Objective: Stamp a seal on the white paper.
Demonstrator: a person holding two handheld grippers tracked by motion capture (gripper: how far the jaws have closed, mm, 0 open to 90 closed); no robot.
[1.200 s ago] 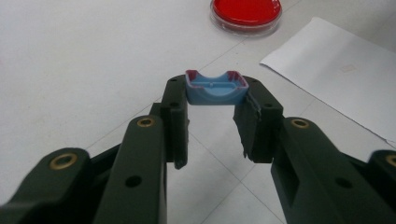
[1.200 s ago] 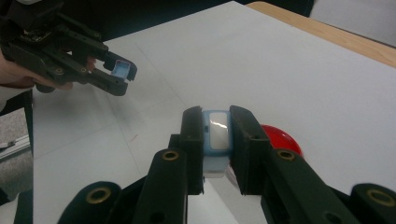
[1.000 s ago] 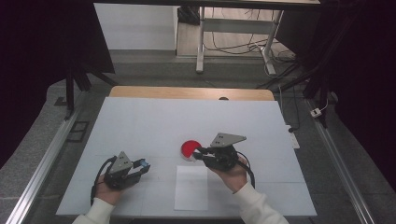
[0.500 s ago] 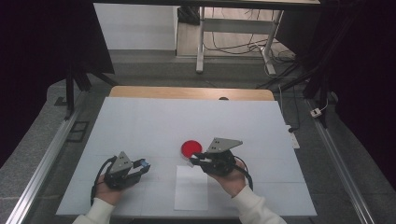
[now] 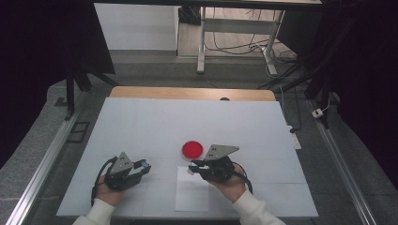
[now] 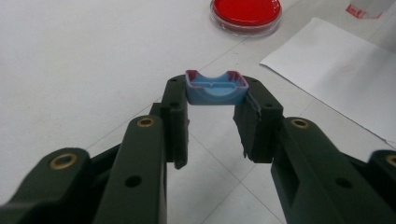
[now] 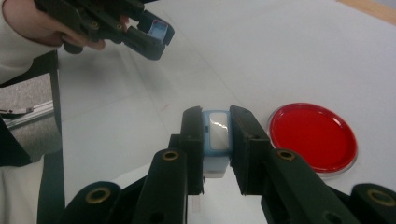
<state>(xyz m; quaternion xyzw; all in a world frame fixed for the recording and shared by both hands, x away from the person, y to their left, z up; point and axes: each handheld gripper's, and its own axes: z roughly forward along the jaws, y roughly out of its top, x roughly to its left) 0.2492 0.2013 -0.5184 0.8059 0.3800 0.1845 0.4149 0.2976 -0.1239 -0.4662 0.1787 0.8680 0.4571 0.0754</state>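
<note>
Left gripper (image 6: 215,109) clamps blue cap (image 6: 215,88); right gripper (image 7: 215,140) clamps pale blue vial (image 7: 218,135) near red dish (image 7: 314,136), above paper sheet (image 5: 192,190). Keep both grips firm, line cap squarely before joining.

This looks like a lab or recording room, not a home; a white table (image 5: 141,122) stands on a grey floor (image 5: 42,126) with dark curtains (image 5: 37,56) closing off the left and right sides; metal rails (image 5: 40,168) run along both sides of the table; beyond the far edge stands a metal frame (image 5: 202,42) with loose cables (image 5: 234,47) trailing on the floor; a power strip (image 5: 294,139) lies by the right edge of the table; on the table sits a red dish (image 5: 192,149) like a lab culture plate, beside a paper sheet (image 5: 191,197).
</note>
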